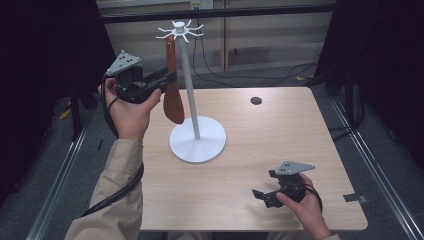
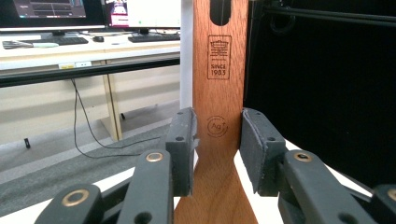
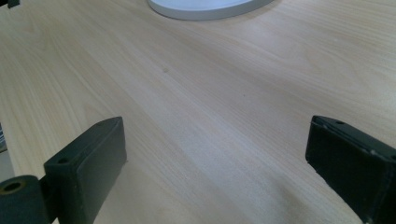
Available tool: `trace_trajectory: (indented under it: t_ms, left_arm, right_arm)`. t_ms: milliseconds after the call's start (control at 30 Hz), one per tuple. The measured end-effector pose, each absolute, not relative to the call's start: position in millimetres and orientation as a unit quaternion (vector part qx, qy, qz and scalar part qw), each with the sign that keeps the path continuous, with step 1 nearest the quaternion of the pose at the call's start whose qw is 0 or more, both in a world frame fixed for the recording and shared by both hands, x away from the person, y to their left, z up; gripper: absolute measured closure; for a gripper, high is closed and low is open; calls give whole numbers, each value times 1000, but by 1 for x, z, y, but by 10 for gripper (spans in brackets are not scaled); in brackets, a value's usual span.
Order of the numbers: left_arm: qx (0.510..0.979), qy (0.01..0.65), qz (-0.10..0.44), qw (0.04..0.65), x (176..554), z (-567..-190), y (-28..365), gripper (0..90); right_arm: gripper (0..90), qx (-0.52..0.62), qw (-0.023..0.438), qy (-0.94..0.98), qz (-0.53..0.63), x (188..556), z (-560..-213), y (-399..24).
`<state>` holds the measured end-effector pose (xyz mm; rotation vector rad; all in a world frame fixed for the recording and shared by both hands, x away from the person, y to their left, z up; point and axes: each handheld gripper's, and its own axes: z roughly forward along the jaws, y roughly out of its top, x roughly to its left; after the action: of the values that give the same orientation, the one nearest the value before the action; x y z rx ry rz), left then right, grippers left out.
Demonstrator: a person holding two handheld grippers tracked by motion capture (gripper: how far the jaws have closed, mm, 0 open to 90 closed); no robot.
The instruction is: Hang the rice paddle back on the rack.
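A wooden spatula (image 1: 173, 102) hangs upright beside the pole of a white hook stand (image 1: 190, 90), its top up by the hook arms. My left gripper (image 1: 170, 77) comes at it from the left, raised above the table, and is shut on the handle. In the left gripper view both pads press the sides of the spatula handle (image 2: 219, 70), just under its engraved stamps; its hanging hole shows at the top edge. My right gripper (image 1: 262, 196) rests low near the table's front right, open. Its pads (image 3: 91, 158) stand wide apart over bare wood.
The stand's round white base (image 1: 197, 140) sits mid-table, and its edge (image 3: 205, 7) is ahead of the right gripper. A small black disc (image 1: 256, 100) lies at the far side of the wooden table (image 1: 300, 145). Cables run over the floor behind. A desk with monitors (image 2: 51, 9) stands beyond.
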<state>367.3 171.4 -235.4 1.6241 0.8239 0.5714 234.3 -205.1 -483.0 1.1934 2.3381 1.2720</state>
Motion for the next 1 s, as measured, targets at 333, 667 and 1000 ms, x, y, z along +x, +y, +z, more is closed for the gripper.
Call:
trace_trajectory:
  t_ms: [333, 667, 1000]
  left_arm:
    - [691, 356, 257, 573, 369, -237, 167, 663]
    - [690, 357, 264, 571, 372, -238, 165, 662]
    - [690, 357, 262, 572, 374, -239, 163, 662]
  right_arm:
    - [52, 404, 112, 797, 436, 234, -483, -205]
    - [52, 404, 111, 797, 434, 234, -483, -204]
    - [52, 400, 111, 800, 433, 234, -482, -203]
